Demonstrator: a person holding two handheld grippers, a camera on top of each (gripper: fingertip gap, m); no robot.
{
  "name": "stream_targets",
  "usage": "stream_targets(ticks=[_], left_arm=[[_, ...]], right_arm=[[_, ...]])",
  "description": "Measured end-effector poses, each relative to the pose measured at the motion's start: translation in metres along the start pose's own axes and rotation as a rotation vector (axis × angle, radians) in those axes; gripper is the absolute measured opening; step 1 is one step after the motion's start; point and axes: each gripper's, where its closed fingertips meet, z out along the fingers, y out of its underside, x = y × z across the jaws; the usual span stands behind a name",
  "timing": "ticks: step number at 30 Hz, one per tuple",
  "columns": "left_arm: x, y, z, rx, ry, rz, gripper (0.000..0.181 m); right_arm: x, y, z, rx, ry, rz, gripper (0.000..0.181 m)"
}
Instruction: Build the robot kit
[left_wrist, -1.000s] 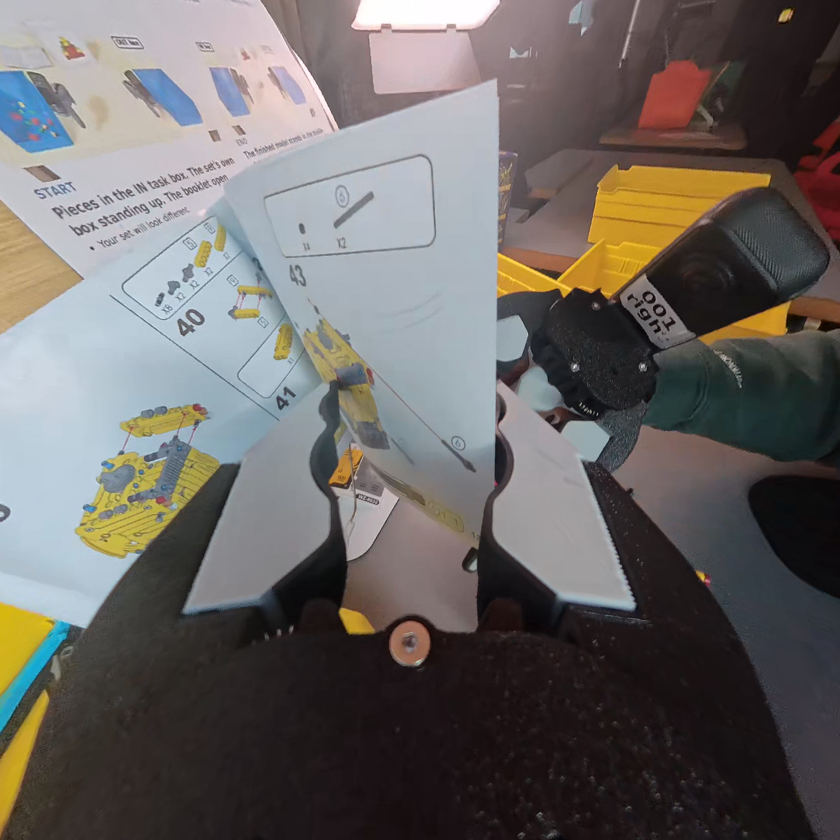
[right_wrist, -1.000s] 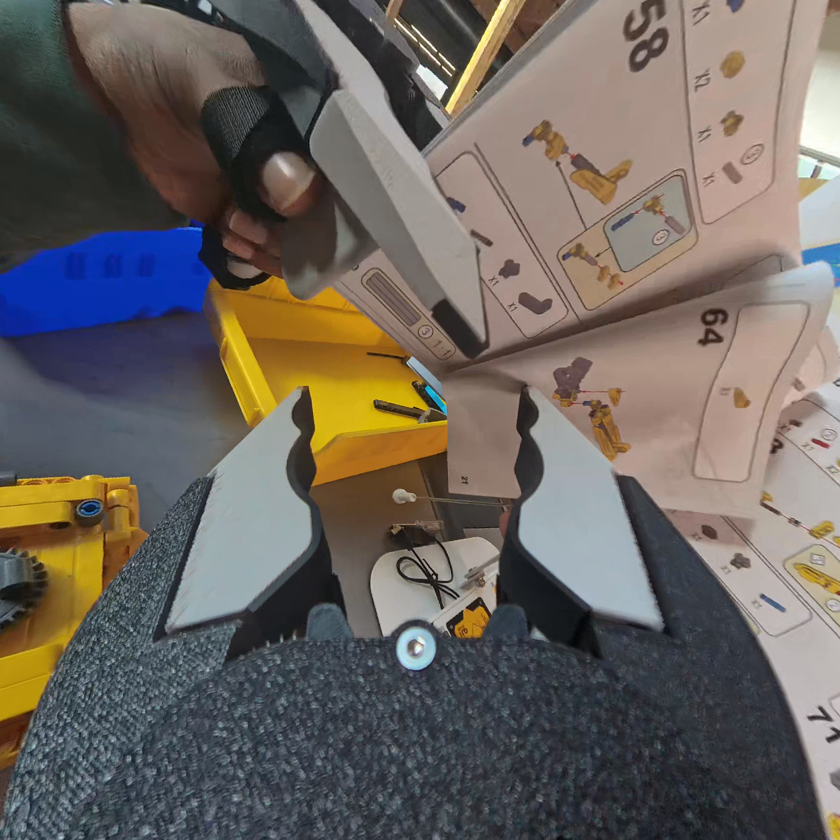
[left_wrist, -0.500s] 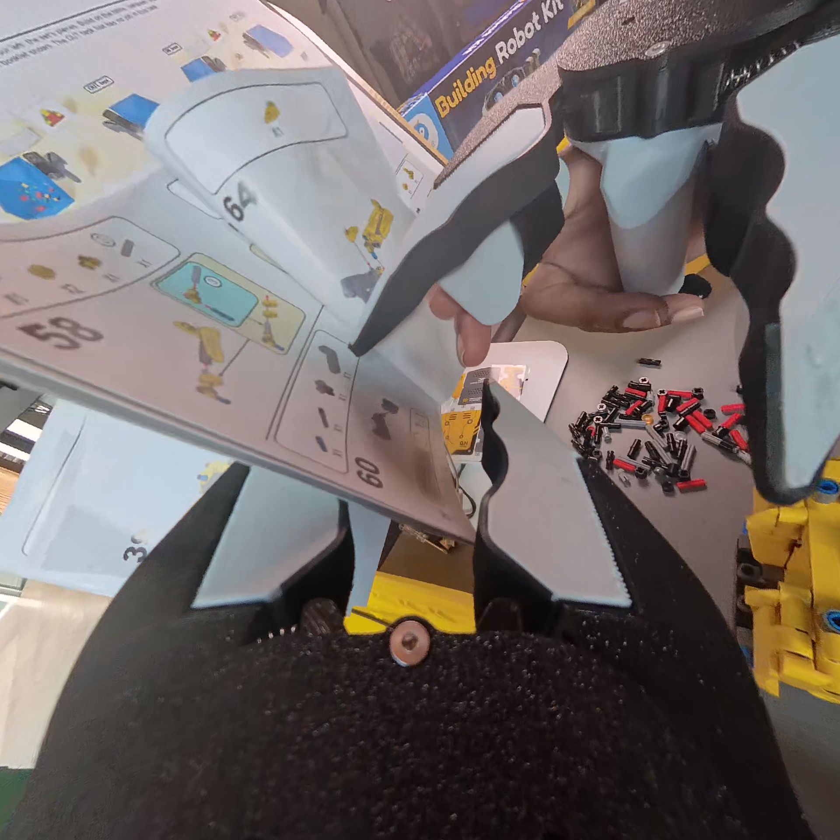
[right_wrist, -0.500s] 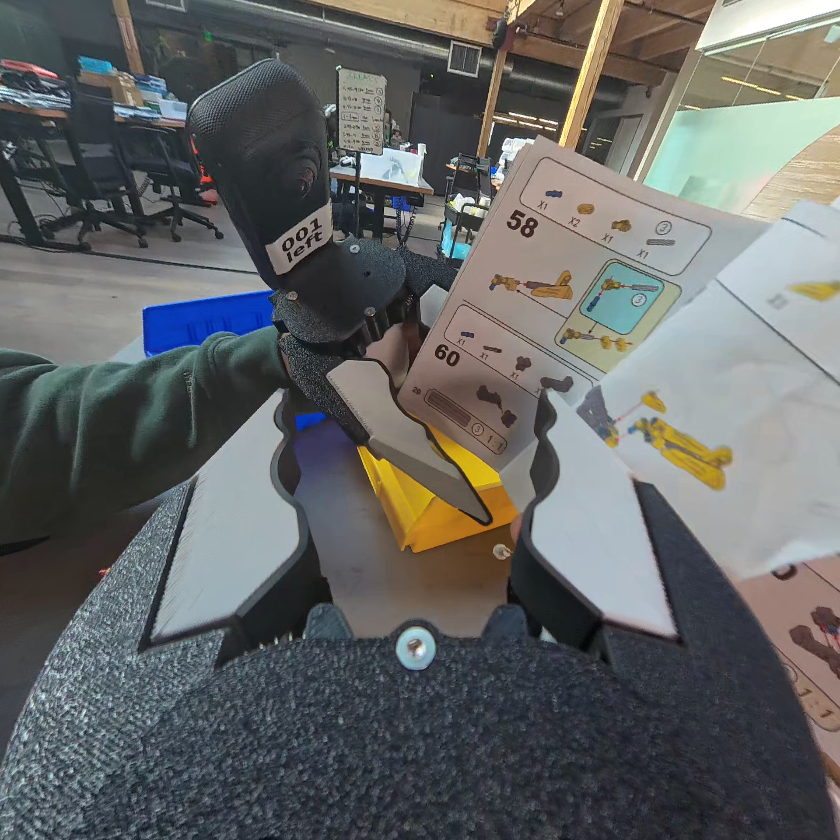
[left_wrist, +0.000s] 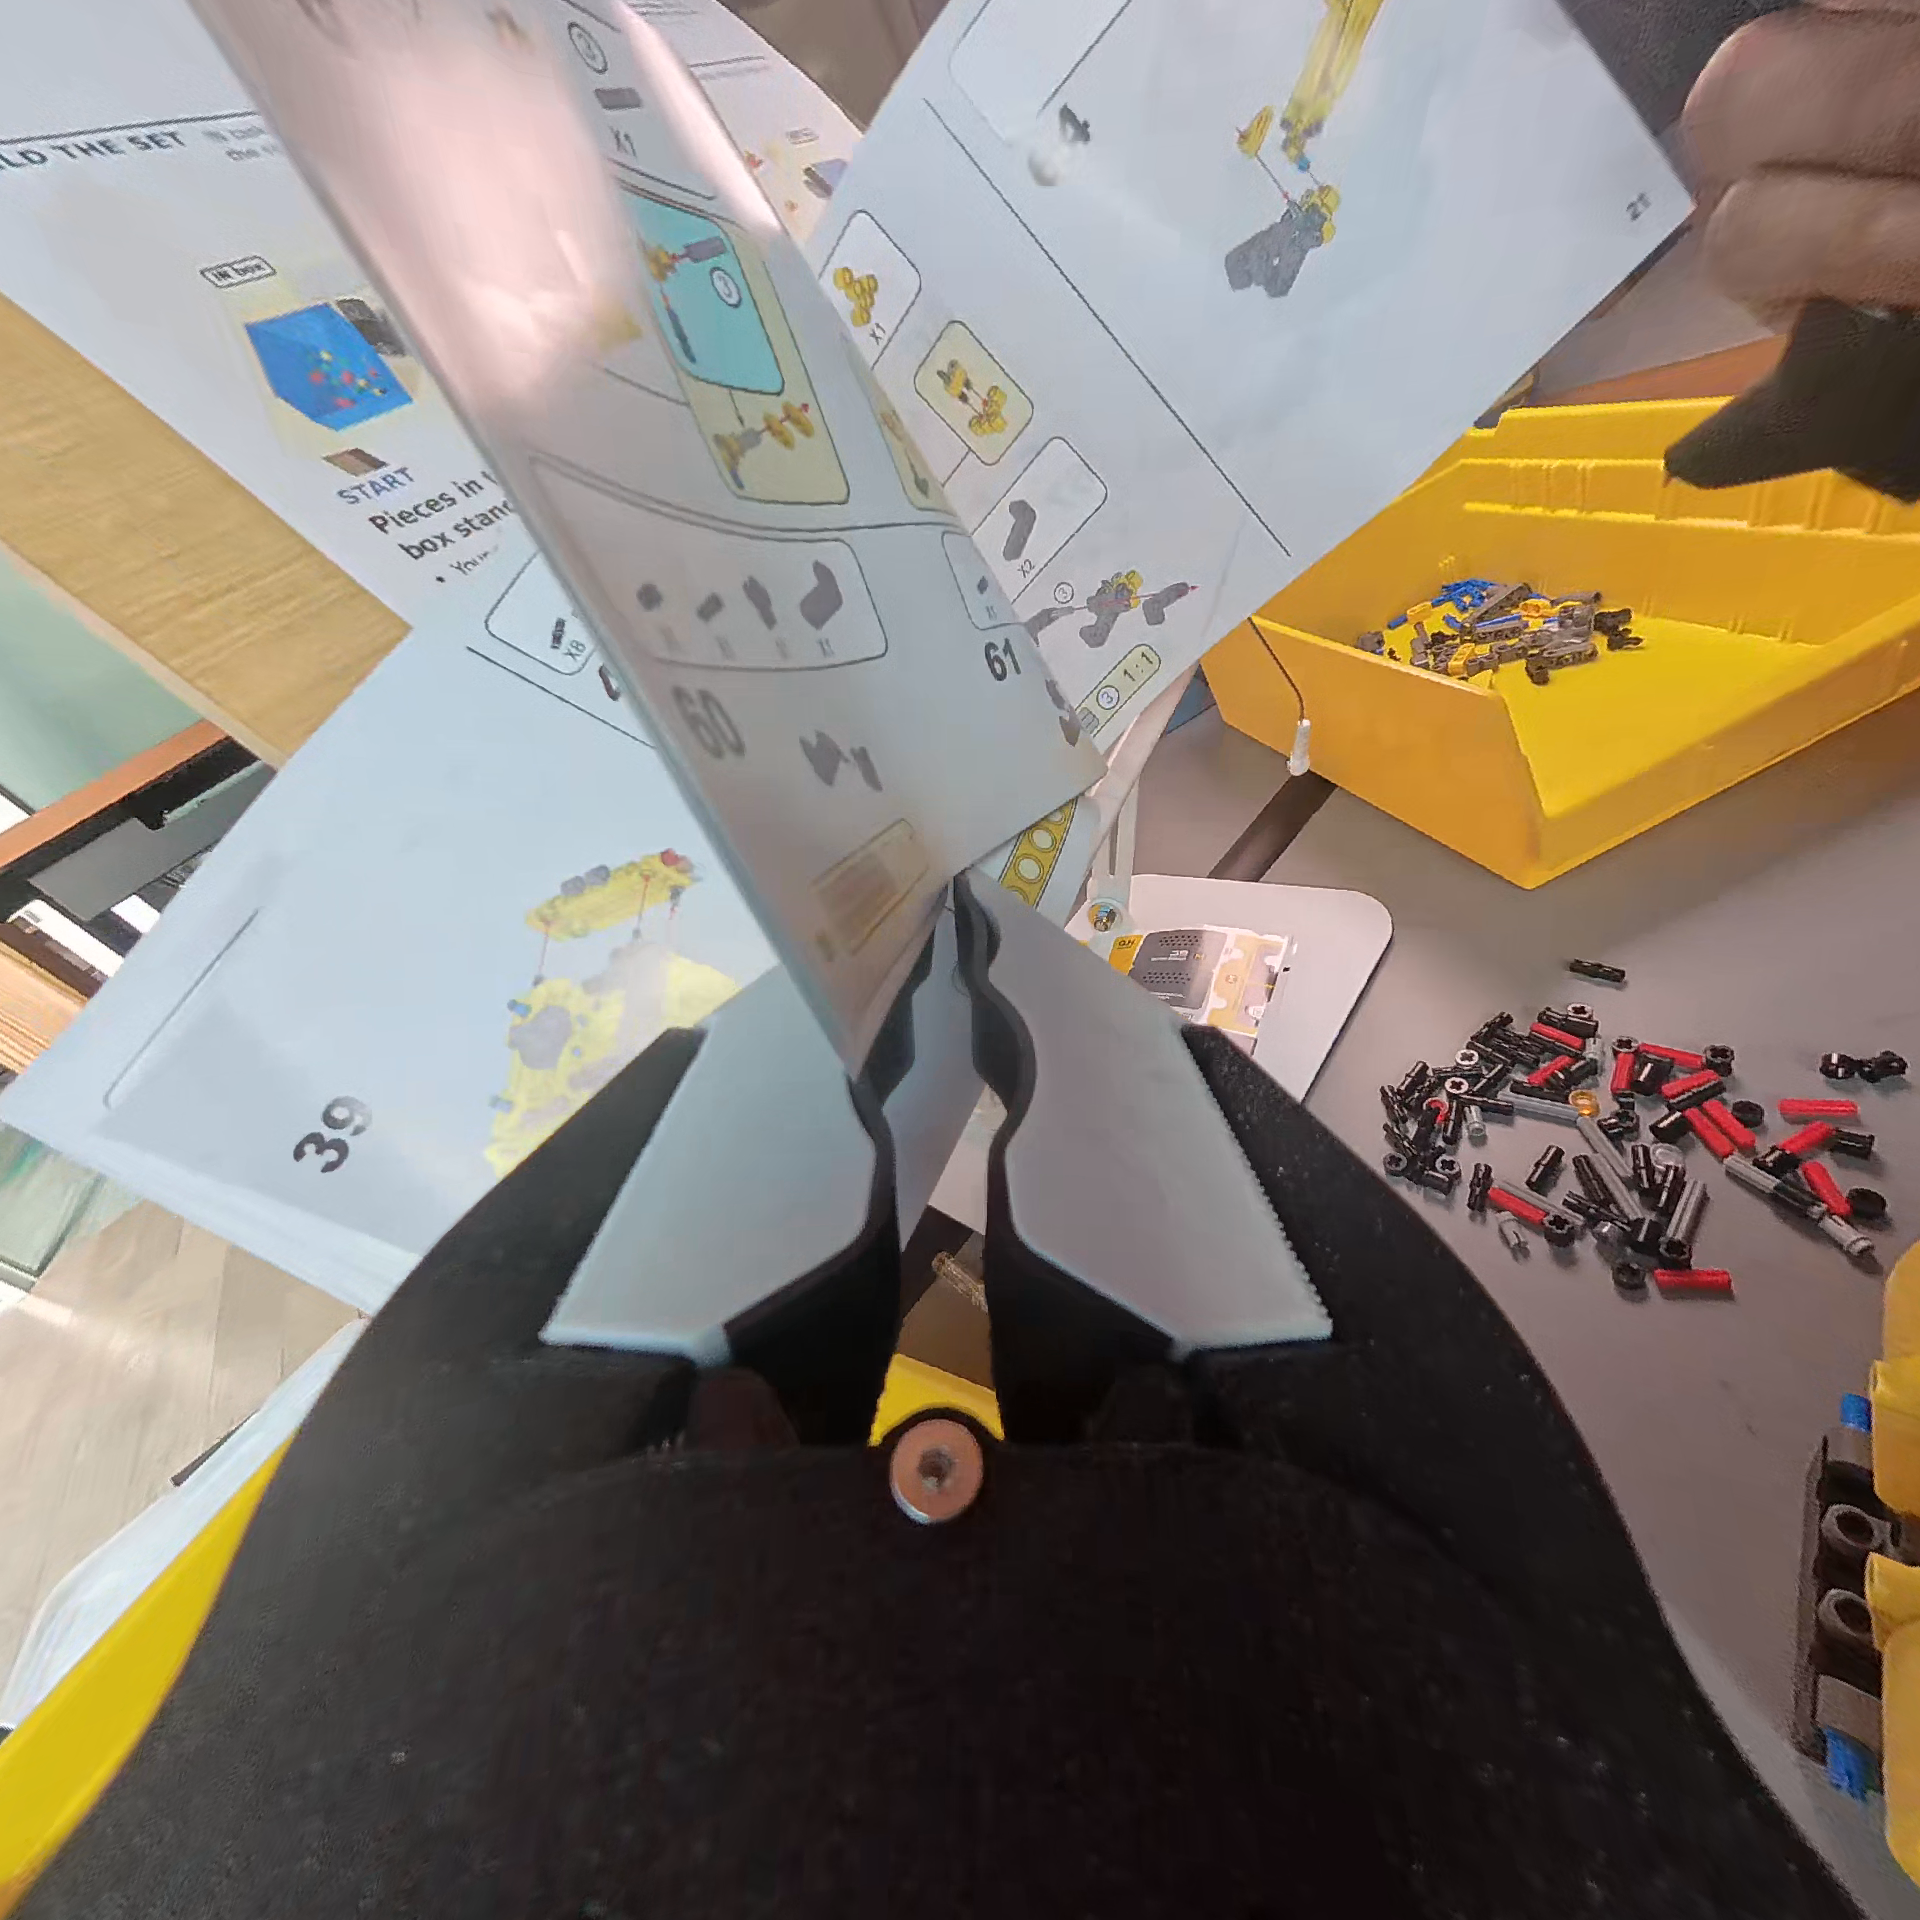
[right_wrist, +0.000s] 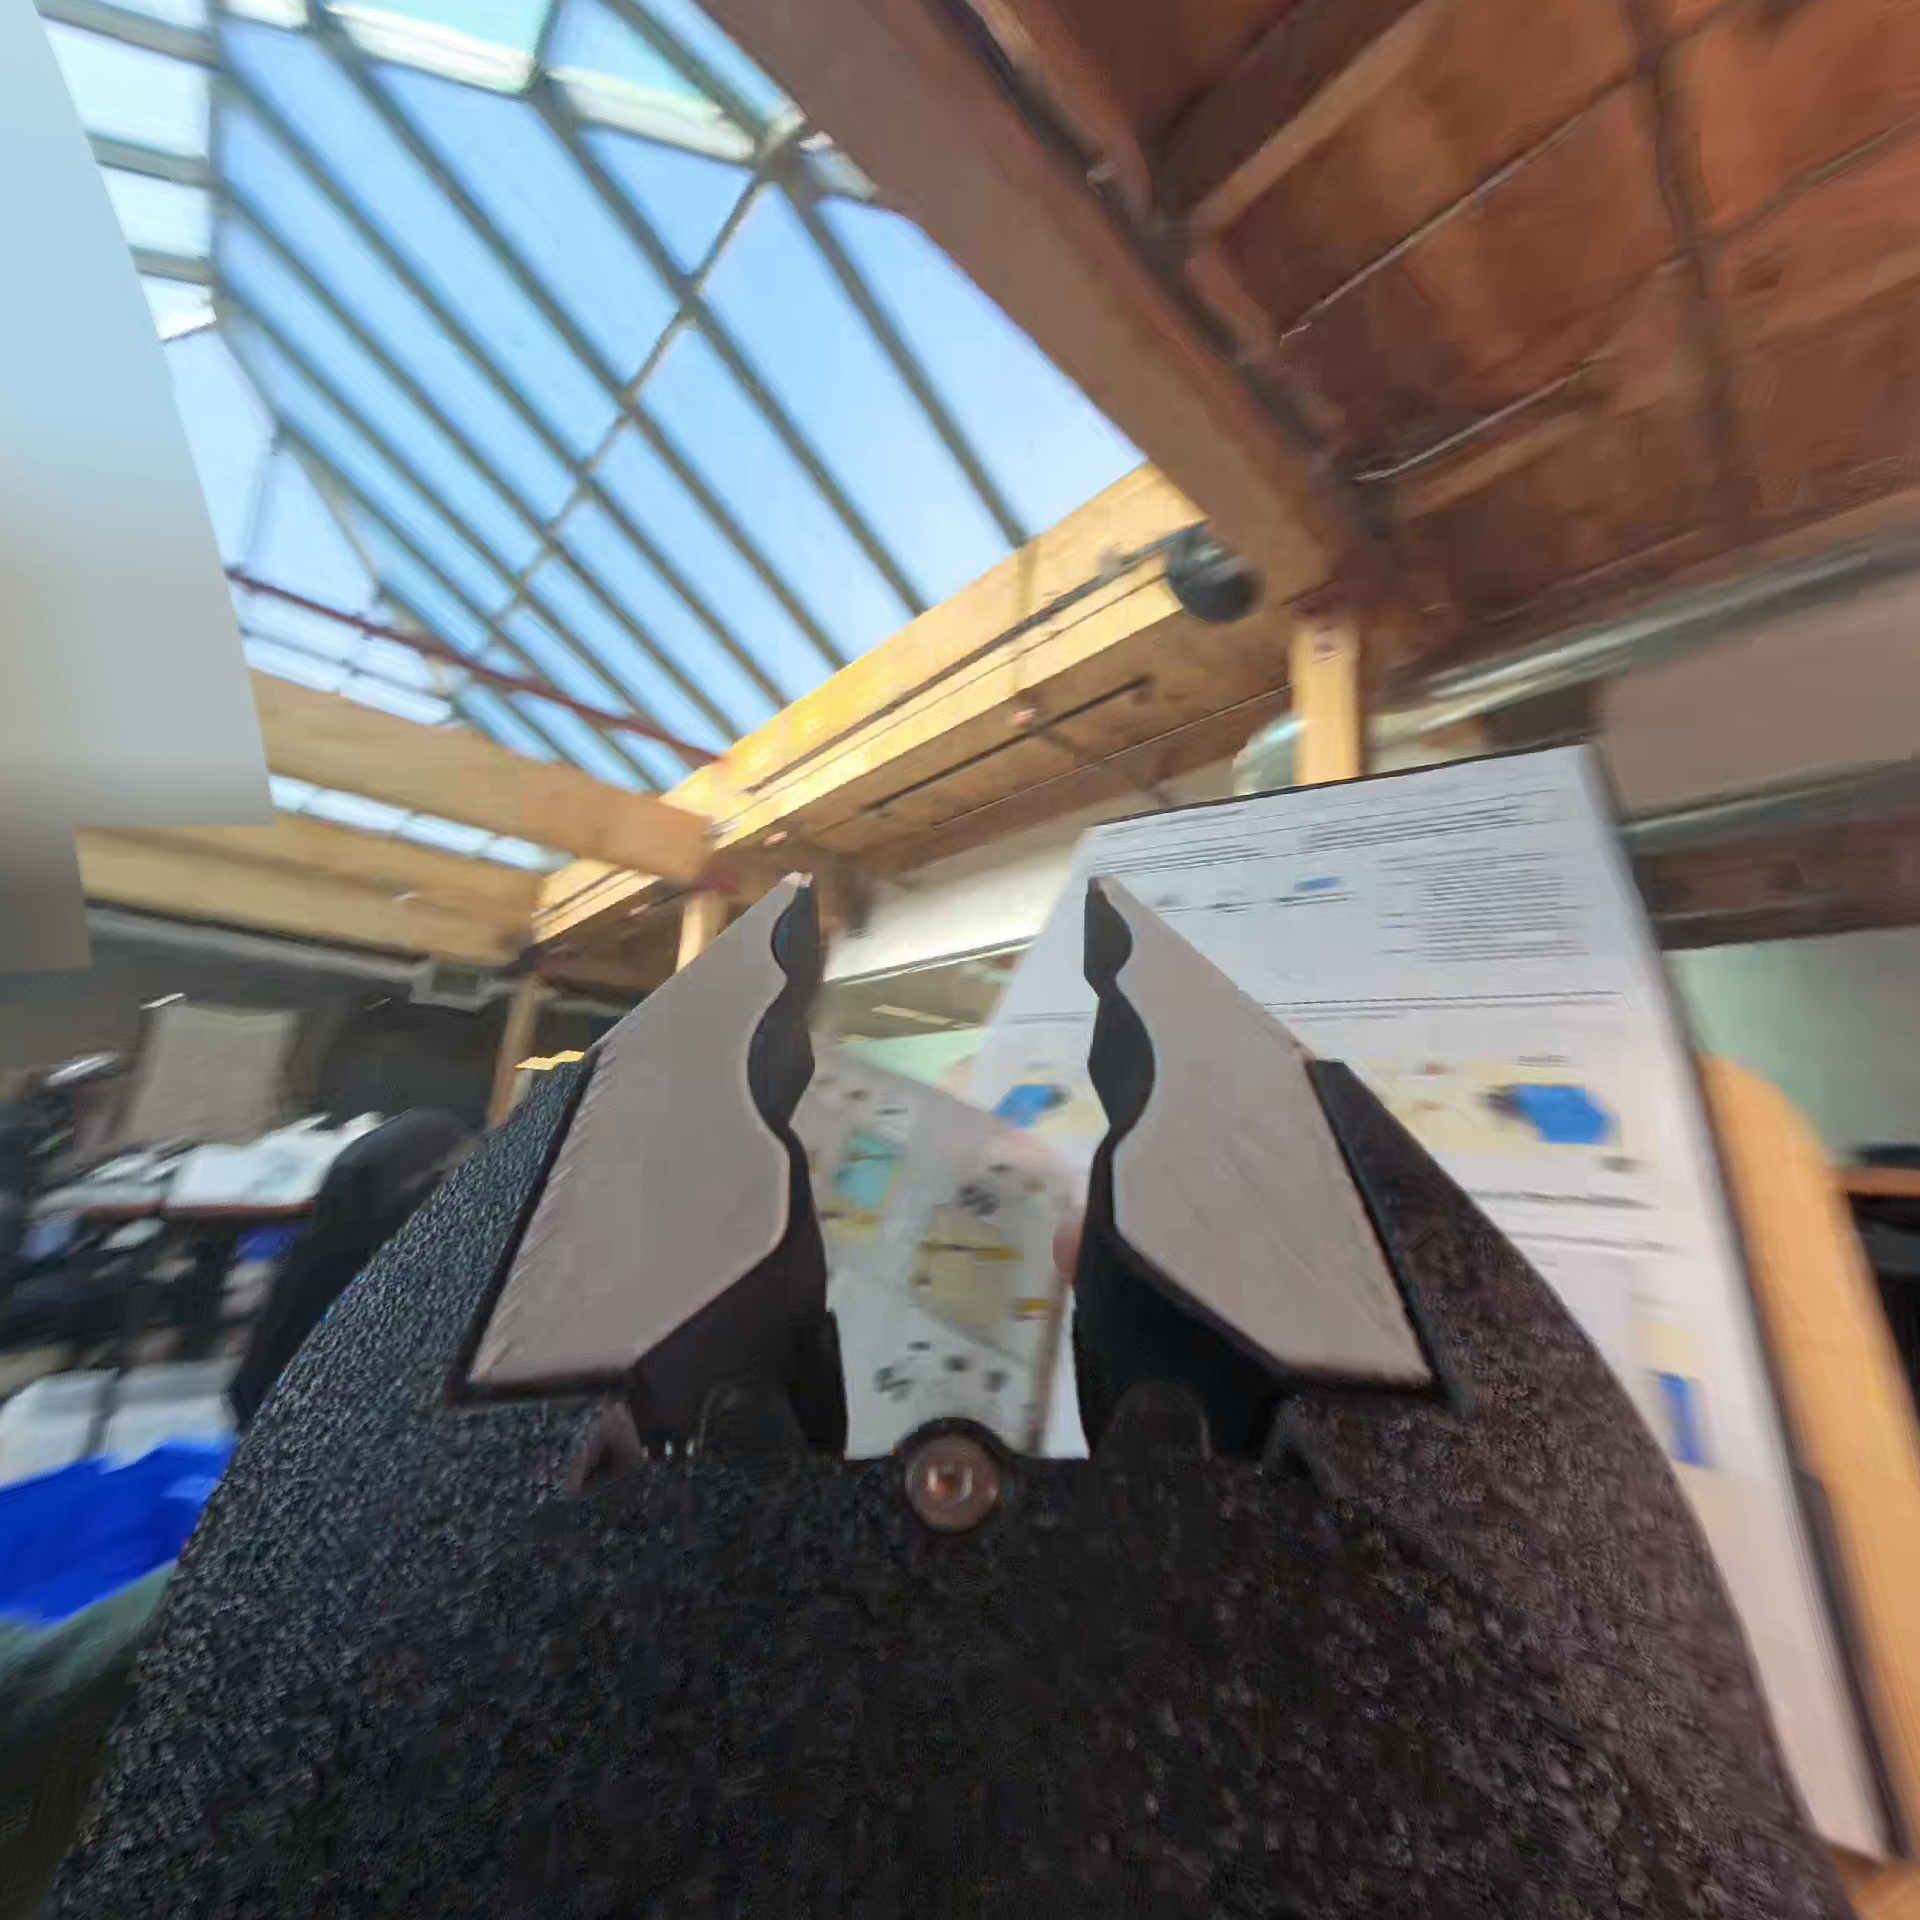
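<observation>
Left claw (left_wrist: 951, 914) — pinching booklet page (left_wrist: 790, 644)

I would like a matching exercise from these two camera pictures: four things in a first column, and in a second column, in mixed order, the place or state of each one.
Column 1
1. left gripper
2. right gripper
3. yellow bin
4. red and black pins

Column 2
A. lying loose in a pile on the grey table
B. fingers apart, pointing up toward a skylight
C. holding small mixed parts inside it
D. closed on a page of the instruction booklet

Pairs: 1-D, 2-B, 3-C, 4-A
</observation>
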Motion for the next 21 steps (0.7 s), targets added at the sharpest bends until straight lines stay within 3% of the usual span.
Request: stream_targets(ticks=[2, 4, 5, 6, 7, 8, 9, 15, 21], left_arm=[[0.000, -0.001, 0.000, 0.003, 0.001, -0.014, 0.002], [0.001, -0.001, 0.002, 0.003, 0.008, -0.021, 0.002], [0.002, -0.001, 0.002, 0.001, 0.010, -0.021, 0.001], [0.004, -0.001, 0.003, -0.001, 0.015, -0.023, 0.001], [0.005, 0.000, 0.004, -0.001, 0.021, -0.026, 0.001], [0.006, 0.000, 0.005, -0.004, 0.025, -0.025, 0.001], [0.007, 0.001, 0.005, -0.009, 0.026, -0.022, 0.000], [0.011, -0.001, 0.002, -0.004, 0.075, -0.038, 0.009], [0.032, 0.010, 0.009, -0.062, 0.166, 0.009, 0.051]], right_arm=[[0.080, -0.005, -0.021, -0.013, 0.293, -0.051, 0.069], [0.110, 0.053, -0.021, -0.299, 0.296, 0.097, 0.110], [0.107, 0.094, -0.022, -0.500, 0.240, 0.185, 0.117], [0.096, 0.126, -0.025, -0.651, 0.167, 0.264, 0.112], [0.085, 0.140, -0.026, -0.705, 0.105, 0.314, 0.080], [0.072, 0.141, -0.024, -0.689, 0.027, 0.309, 0.019], [0.061, 0.141, -0.022, -0.683, -0.023, 0.269, 0.000], [0.004, 0.142, -0.011, -0.656, -0.234, 0.266, 0.000], [-0.033, 0.159, 0.004, -0.689, -0.321, 0.309, 0.000]])
